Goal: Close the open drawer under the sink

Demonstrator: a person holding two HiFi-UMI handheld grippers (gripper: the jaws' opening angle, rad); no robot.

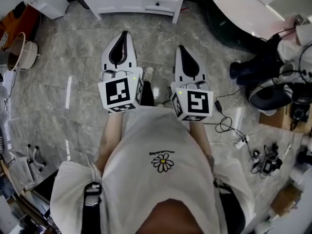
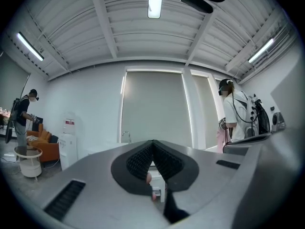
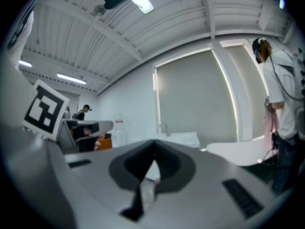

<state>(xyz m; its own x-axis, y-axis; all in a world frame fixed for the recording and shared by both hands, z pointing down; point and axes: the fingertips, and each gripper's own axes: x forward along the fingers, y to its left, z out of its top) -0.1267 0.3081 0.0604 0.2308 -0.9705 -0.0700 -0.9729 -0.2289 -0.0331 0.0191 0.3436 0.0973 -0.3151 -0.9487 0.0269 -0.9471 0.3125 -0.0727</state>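
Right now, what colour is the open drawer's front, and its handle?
White drawer front with a small dark handle; the head view shows it best.

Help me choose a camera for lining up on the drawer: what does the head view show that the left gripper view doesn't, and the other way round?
Only the head view: the drawer plainly pulled out of the white cabinet, cables, the daisy shirt.
Only the left gripper view: ceiling light, window blind, faucet, water dispenser, a bystander at left, another at right.
Both: the left gripper, shut and empty, and the white cabinet, which the gripper view mostly hides behind its jaws.
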